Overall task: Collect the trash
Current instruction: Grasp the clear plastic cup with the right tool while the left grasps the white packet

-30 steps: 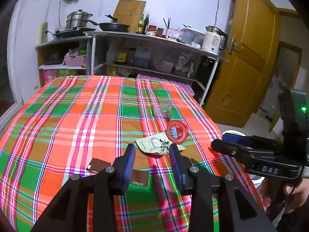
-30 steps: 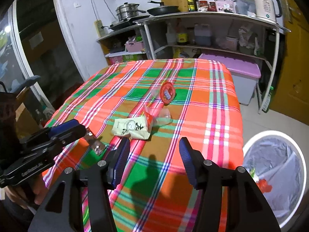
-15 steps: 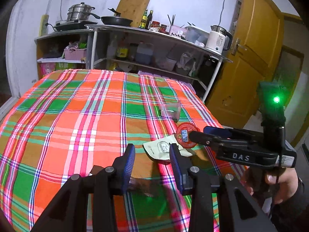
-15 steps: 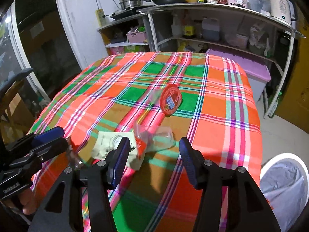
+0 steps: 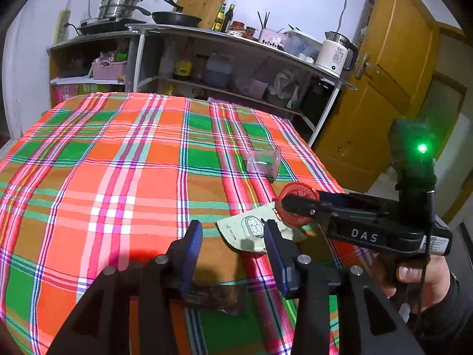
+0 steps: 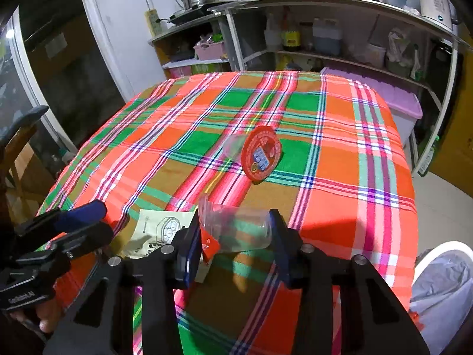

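On the plaid tablecloth (image 5: 118,177) lie a pale green wrapper (image 5: 251,230), a clear plastic cup with a red peeled lid (image 6: 239,230), a second cup with a red lid (image 6: 260,153) and a brown wrapper (image 5: 218,295). My left gripper (image 5: 233,251) is open, its fingers above the brown wrapper and short of the green one. My right gripper (image 6: 236,242) is open, with the lying clear cup between its fingers (image 6: 189,251). It also shows from the side in the left wrist view (image 5: 295,204).
A white trash bin with a grey liner (image 6: 443,290) stands on the floor right of the table. Metal shelves with pots, bottles and a kettle (image 5: 334,53) stand behind the table. A yellow door (image 5: 384,88) is at right.
Both grippers have moved forward over the table. My right gripper has come around the clear cup. My left gripper has come over the brown wrapper toward the green one.
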`<state>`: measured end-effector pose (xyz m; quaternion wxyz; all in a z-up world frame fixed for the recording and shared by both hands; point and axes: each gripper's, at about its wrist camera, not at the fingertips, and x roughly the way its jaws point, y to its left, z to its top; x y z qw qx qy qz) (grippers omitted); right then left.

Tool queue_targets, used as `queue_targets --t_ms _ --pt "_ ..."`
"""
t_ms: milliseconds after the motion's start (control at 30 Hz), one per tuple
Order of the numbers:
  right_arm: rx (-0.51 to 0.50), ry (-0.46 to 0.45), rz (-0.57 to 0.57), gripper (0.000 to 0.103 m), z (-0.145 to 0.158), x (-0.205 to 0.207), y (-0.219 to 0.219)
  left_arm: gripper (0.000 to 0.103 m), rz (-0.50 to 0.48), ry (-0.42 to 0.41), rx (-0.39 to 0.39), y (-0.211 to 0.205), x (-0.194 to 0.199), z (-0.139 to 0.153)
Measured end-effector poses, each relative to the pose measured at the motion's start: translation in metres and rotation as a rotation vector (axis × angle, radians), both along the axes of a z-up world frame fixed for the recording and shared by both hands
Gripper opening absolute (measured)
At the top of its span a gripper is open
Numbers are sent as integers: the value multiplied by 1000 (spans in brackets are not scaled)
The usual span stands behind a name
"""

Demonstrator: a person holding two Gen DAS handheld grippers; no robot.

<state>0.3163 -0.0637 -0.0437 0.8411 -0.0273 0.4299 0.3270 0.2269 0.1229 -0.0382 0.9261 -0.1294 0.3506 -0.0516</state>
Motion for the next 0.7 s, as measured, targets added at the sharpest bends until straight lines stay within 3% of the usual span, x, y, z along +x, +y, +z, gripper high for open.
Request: queue_targets --t_ms 400,700 --pt "35 -12 -45 43 11 -17 -31 45 -101 36 64 -26 15 -5" --pt "64 5 -104 43 11 -26 -70 45 -207 108 137 -50 29 -18"
